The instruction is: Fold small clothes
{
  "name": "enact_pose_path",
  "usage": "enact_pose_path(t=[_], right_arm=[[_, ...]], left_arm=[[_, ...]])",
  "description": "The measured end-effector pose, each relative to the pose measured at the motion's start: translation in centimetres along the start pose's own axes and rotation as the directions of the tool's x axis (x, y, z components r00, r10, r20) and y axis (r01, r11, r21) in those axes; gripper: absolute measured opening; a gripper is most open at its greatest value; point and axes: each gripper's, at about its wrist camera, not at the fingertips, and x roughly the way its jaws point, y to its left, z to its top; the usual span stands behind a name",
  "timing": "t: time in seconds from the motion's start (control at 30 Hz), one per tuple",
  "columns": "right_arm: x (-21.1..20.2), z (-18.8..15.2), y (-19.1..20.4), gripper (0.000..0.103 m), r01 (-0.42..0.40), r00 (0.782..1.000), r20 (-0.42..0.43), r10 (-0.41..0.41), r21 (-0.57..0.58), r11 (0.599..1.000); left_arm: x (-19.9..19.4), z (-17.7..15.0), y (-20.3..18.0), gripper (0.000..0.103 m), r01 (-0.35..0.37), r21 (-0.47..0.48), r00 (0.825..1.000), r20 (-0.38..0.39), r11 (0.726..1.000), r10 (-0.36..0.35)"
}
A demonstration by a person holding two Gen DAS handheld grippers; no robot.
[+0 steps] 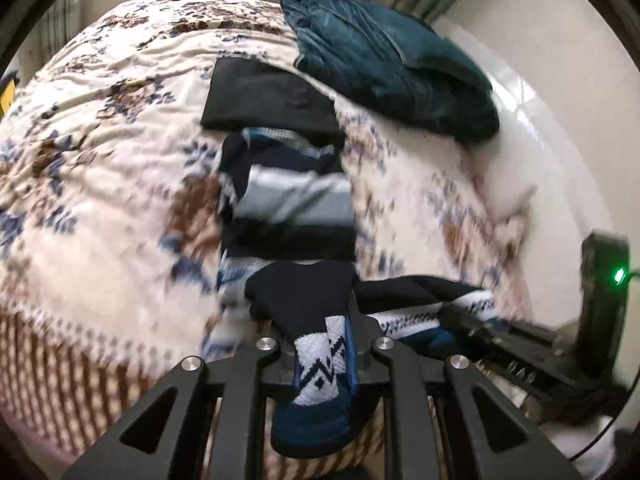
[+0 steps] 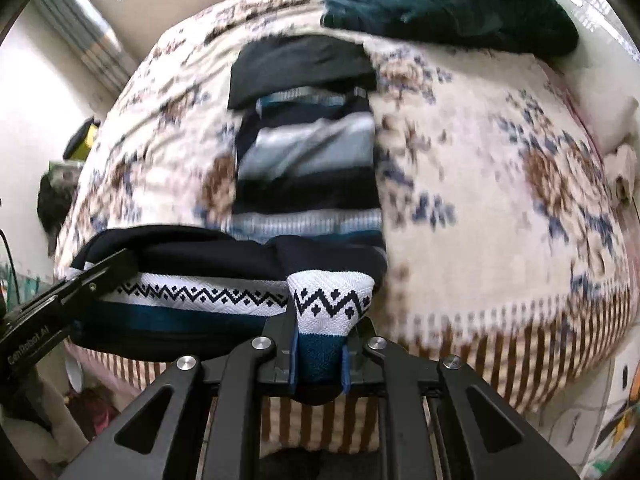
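A navy, white and teal patterned knit garment [image 2: 192,296] hangs stretched between my two grippers above the near edge of the bed. My left gripper [image 1: 320,344] is shut on one end of the knit garment [image 1: 316,360]. My right gripper [image 2: 320,348] is shut on the other end, which bunches up between its fingers. The left gripper also shows in the right wrist view [image 2: 92,276], at the left. The right gripper shows in the left wrist view [image 1: 460,312], at the right. A folded striped garment [image 2: 308,160] and a folded black one [image 2: 300,68] lie on the bed beyond.
The bed carries a cream floral blanket [image 2: 500,168] with a striped border. A crumpled teal garment [image 1: 392,64] lies at the far right of the bed. A white pillow [image 1: 508,196] lies at the right edge. Walls and a curtain stand behind.
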Motion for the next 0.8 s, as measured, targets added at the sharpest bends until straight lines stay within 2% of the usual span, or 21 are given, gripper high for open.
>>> enact_pose_path(t=[0.1, 0.3, 0.43, 0.53, 0.57, 0.6, 0.63, 0.67, 0.7, 0.73, 0.77, 0.8], right_arm=[[1.2, 5.1, -0.8, 0.015, -0.015, 0.999, 0.037, 0.015, 0.022, 1.000], [7.6, 17.1, -2.1, 0.015, -0.040, 0.996, 0.079, 0.036, 0.051, 0.998], [13.4, 23.2, -2.9, 0.015, -0.039, 0.998, 0.050, 0.037, 0.047, 0.998], [18.6, 27.4, -4.1, 0.017, -0.074, 0.997, 0.011, 0.073, 0.090, 0.993], [20.4, 28.5, -4.5, 0.017, -0.090, 0.995, -0.026, 0.093, 0.105, 0.990], [21.5, 29.0, -5.0, 0.019, -0.105, 0.992, -0.052, 0.112, 0.124, 0.987], [23.1, 29.8, -6.0, 0.021, -0.152, 0.982, -0.083, 0.168, 0.174, 0.973], [23.8, 30.1, -6.7, 0.026, -0.178, 0.976, -0.090, 0.200, 0.208, 0.962], [24.3, 30.1, -7.7, 0.042, -0.195, 0.971, -0.088, 0.222, 0.241, 0.951], [24.3, 30.0, -8.5, 0.060, -0.204, 0.970, -0.078, 0.231, 0.261, 0.944], [24.0, 29.8, -9.6, 0.067, -0.205, 0.972, -0.054, 0.228, 0.275, 0.939], [23.8, 29.3, -10.3, 0.071, -0.201, 0.974, -0.045, 0.221, 0.277, 0.940]], left_arm=[[2.2, 5.2, 0.7, 0.013, 0.034, -0.043, 0.999, 0.027, 0.999, -0.032], [8.9, 14.0, 3.4, 0.013, 0.024, -0.076, 0.999, 0.039, 0.997, -0.021], [16.1, 18.7, 6.8, 0.014, -0.022, -0.106, 1.000, -0.023, 0.994, 0.020], [20.1, 20.1, 9.3, 0.017, -0.050, -0.168, 0.997, -0.067, 0.984, 0.040], [21.8, 20.5, 10.6, 0.021, -0.072, -0.210, 0.993, -0.103, 0.975, 0.051], [22.4, 20.5, 11.2, 0.022, -0.073, -0.234, 0.992, -0.120, 0.970, 0.045], [22.9, 20.3, 12.0, 0.022, -0.053, -0.266, 0.991, -0.129, 0.963, 0.019], [22.9, 19.9, 12.8, 0.023, -0.037, -0.299, 0.993, -0.118, 0.953, 0.002], [22.7, 19.4, 13.2, 0.026, -0.024, -0.318, 0.994, -0.109, 0.948, -0.012], [22.4, 18.7, 13.7, 0.042, 0.014, -0.345, 0.995, -0.092, 0.938, -0.048], [22.2, 18.3, 14.1, 0.069, 0.028, -0.363, 0.994, -0.084, 0.931, -0.063], [21.8, 17.9, 14.5, 0.081, 0.023, -0.381, 0.995, -0.085, 0.924, -0.060]])
